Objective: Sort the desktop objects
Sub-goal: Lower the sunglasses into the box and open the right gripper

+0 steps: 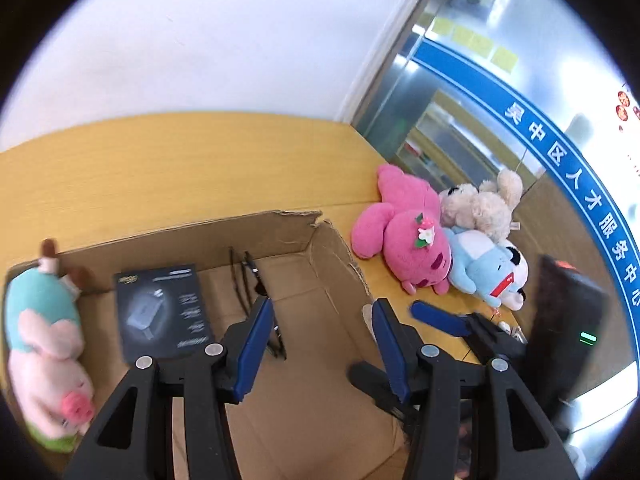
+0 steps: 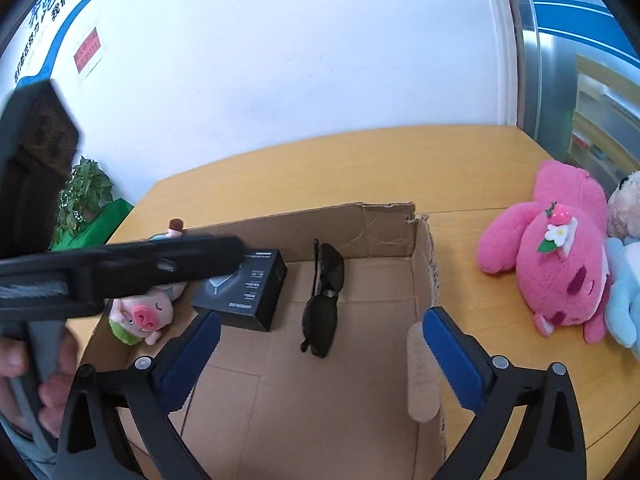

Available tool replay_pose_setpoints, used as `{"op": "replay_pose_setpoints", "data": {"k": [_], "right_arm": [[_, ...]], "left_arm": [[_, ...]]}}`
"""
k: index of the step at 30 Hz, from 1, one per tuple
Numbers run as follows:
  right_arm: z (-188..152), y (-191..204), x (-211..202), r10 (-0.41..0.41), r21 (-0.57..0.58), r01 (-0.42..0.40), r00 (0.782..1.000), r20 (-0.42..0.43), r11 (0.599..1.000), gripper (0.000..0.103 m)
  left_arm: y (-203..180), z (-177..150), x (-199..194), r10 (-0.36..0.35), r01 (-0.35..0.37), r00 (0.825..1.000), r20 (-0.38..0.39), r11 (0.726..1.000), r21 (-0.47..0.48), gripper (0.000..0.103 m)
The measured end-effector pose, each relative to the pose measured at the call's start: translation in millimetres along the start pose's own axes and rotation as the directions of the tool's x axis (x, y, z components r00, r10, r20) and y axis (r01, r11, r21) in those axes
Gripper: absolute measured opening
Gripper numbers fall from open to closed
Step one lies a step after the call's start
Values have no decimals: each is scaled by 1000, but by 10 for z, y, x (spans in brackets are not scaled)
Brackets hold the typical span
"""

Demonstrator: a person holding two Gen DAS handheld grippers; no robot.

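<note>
Both your grippers hang over the open cardboard box (image 2: 360,236), angled down into it. That fits a pause between drop-offs rather than a reach.

Left gripper (image 1: 320,344): jaws part-open, nothing between the pads, only box floor behind them. Right gripper (image 2: 320,356): jaws spread wide, released, also holding nothing. Your left hand (image 2: 36,368) shows at the edge of the right wrist view, wrapped round the tool handle.

Box contents, left to right:
- pig plush (image 1: 44,344) slumped against the left wall
- black product box (image 2: 244,292) lying flat on the floor
- sunglasses (image 2: 324,304), folded, near the middle

Still outside on the wooden table (image 2: 360,160), right of the box and close to its wall: pink plush (image 2: 560,256), cream plush (image 1: 480,204), blue plush (image 1: 484,268), heaped against one another.

Judgement: the sort is partway done; the heap is probably next, nearest your right gripper. Soft bodies should squash under the pads, so take a limb or the torso squarely.
</note>
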State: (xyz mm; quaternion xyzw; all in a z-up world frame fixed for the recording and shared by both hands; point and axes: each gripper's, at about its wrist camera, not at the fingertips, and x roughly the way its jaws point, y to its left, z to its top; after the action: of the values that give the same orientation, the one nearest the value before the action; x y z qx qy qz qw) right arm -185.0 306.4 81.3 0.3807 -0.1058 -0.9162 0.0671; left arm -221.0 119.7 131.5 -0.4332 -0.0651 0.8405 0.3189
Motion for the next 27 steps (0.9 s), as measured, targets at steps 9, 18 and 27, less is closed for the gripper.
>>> {"op": "replay_pose_setpoints", "data": {"k": [9,18,27], "right_arm": [[-1,281,763,-75,-97,59,982,-171,994,95],[50,374,1583,-240,-245,173,930,-279,954,78],[18,154,1750,-238,-194,182,916,-324,964,38]], "left_arm": [[326,-352,-617,56,-54,997,62,998,-31,51],[743,-612,-697,55,-51,997,48,995,-81,51],[920,-736,-574,12,-8,999,38,995,-103,51]]}}
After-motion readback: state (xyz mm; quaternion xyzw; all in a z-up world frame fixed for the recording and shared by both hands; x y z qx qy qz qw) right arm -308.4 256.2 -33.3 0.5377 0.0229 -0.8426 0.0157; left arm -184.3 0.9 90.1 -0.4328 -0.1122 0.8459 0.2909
